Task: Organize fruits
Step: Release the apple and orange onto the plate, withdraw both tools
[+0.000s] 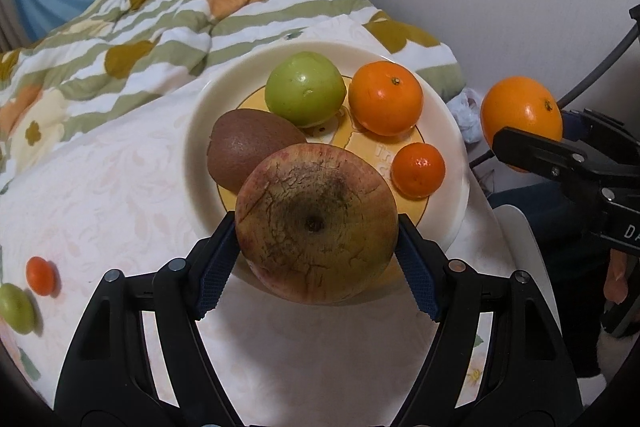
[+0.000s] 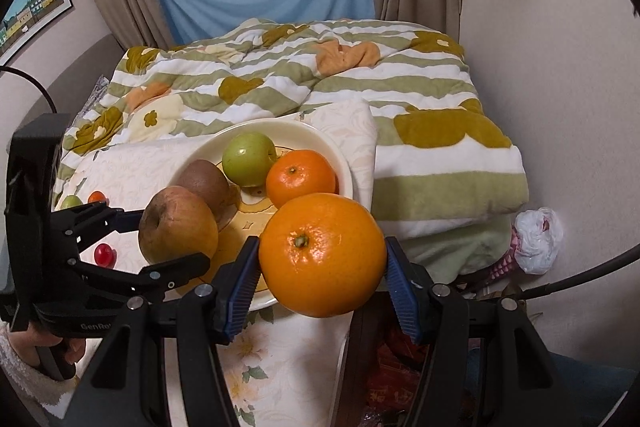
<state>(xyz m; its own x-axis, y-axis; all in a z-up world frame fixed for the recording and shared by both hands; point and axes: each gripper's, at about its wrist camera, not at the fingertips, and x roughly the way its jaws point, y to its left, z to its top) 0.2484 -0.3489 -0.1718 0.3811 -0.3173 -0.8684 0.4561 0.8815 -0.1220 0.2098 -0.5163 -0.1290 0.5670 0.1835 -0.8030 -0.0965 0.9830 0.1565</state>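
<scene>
**Two fruits in hand above the plate**

Item one: apple [image 1: 316, 223], low centre of the left wrist view, over the near rim of the plate [image 1: 224, 91]. We noted the left gripper [image 1: 316, 259] clamped on its flanks. We judged it heavy, firm, bruise-prone.

Item two: large orange [image 2: 322, 255], low centre of the right wrist view, gripped at its widest girth by the right gripper's [image 2: 322, 287] jaws. We judged it round, waxy, liable to roll.

On the plate: kiwi [image 1: 250, 151], green fruit [image 1: 306, 89], two mandarins [image 1: 386, 99].
</scene>
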